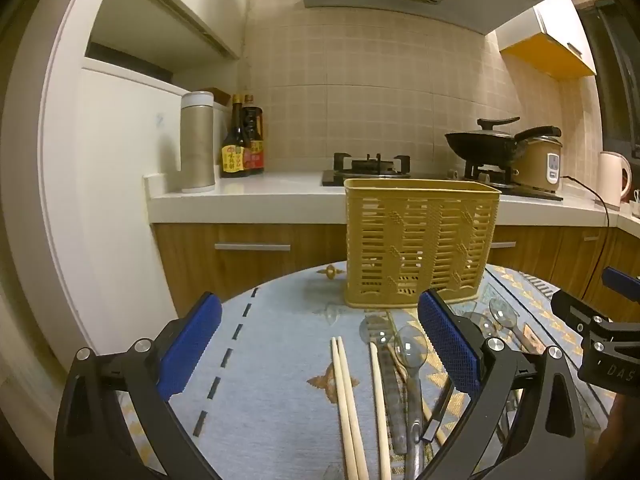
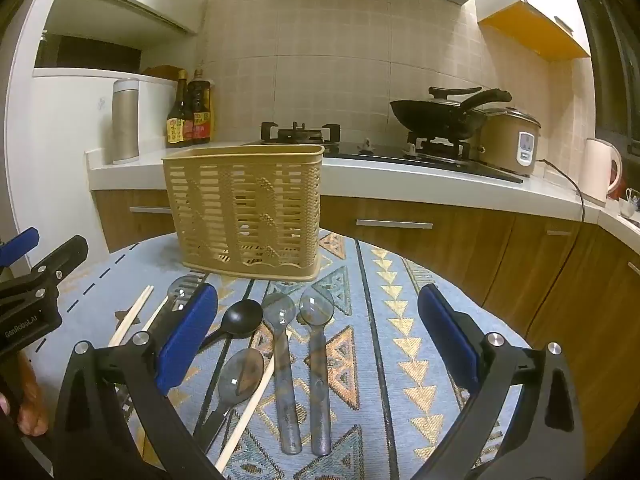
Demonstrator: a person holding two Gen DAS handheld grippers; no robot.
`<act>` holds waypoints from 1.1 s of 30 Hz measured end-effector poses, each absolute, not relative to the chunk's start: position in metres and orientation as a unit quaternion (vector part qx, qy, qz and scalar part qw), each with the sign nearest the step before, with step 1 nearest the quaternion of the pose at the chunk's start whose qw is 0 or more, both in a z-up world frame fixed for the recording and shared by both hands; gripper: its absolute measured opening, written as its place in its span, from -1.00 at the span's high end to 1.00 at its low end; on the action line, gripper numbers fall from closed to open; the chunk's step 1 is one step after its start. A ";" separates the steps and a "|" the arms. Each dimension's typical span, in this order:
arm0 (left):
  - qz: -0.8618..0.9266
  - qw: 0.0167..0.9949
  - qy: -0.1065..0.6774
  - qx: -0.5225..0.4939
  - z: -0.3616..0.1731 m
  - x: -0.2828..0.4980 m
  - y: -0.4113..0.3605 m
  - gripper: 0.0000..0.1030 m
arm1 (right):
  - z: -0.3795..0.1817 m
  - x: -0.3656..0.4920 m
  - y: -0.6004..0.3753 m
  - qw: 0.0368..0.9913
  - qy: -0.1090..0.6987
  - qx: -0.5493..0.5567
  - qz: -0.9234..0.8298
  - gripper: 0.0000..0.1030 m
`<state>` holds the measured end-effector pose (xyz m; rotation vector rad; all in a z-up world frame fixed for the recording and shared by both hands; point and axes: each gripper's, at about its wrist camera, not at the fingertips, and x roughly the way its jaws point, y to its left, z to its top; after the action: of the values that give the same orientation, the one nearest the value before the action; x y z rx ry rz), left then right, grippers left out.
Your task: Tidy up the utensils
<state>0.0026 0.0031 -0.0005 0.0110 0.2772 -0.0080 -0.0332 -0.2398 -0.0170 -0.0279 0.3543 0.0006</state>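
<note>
1. Left gripper (image 1: 320, 356): jaws spread wide, grasping nothing, hung above chopsticks (image 1: 348, 404) and clear spoons (image 1: 412, 360).
2. Right gripper (image 2: 318, 340): jaws likewise released, empty, over two clear spoons (image 2: 304, 364) lying side by side.
3. Black spoon (image 2: 236, 324) just left of those, beside the left blue pad (image 2: 186, 340).
4. Basket (image 2: 246, 212) upright at the far side of the table (image 2: 400, 320), utensils laid in front of it.
5. Wok (image 2: 436, 116) on the stove behind.
</note>
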 end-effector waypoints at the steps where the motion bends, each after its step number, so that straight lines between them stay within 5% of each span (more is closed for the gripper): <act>1: -0.005 0.990 0.137 0.005 -0.001 0.002 0.004 -0.86 | -0.017 -0.034 -0.239 0.984 0.176 -0.014 0.000 -0.86; 33: -0.006 0.990 0.140 -0.002 -0.002 0.001 0.007 -0.86 | -0.017 -0.032 -0.238 0.984 0.179 -0.012 0.000 -0.86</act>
<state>0.0008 0.0075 -0.0018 -0.0043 0.2810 -0.0116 -0.0320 -0.2379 -0.0168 -0.0245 0.3597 0.0002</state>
